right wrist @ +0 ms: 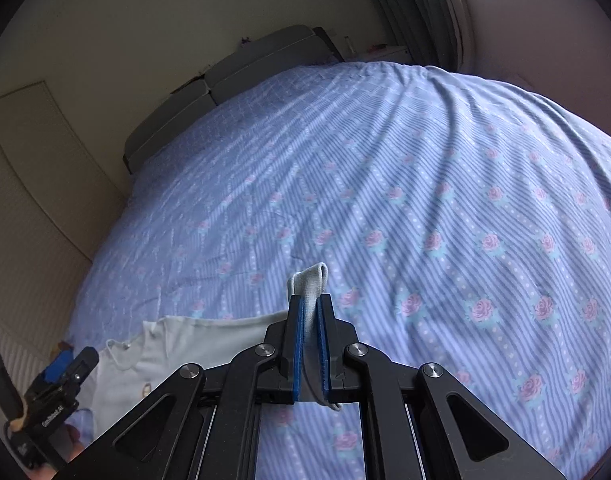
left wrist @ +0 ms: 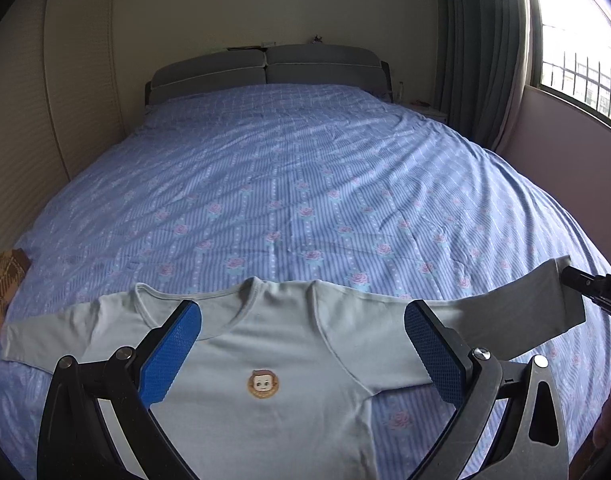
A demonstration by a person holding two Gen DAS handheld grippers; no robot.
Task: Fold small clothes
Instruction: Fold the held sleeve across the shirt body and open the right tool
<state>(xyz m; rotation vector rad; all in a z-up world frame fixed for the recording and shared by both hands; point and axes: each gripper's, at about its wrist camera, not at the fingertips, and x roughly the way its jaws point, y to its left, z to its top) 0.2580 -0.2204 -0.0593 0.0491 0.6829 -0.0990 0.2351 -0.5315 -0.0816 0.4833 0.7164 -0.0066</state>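
Observation:
A small pale green long-sleeved shirt (left wrist: pixel 273 356) with a round cartoon-face badge (left wrist: pixel 263 384) lies front up on the blue floral bedspread (left wrist: pixel 305 184). My left gripper (left wrist: pixel 301 340) hovers open above its chest, blue pads wide apart and nothing between them. Its right sleeve (left wrist: pixel 537 304) is lifted off the bed, and my right gripper (right wrist: pixel 310 304) is shut on the sleeve cuff (right wrist: pixel 311 280), which sticks up between the blue pads. The right gripper's black body (left wrist: pixel 593 288) shows at the right edge of the left wrist view. The shirt's body (right wrist: pixel 193 344) appears at the lower left of the right wrist view.
A brown plaid cloth (left wrist: pixel 3 288) lies at the bed's left edge. A grey padded headboard (left wrist: pixel 265 68) stands at the far end. Wardrobe doors (left wrist: pixel 25 120) run along the left wall; a curtain (left wrist: pixel 481 48) and a barred window (left wrist: pixel 577 40) are on the right.

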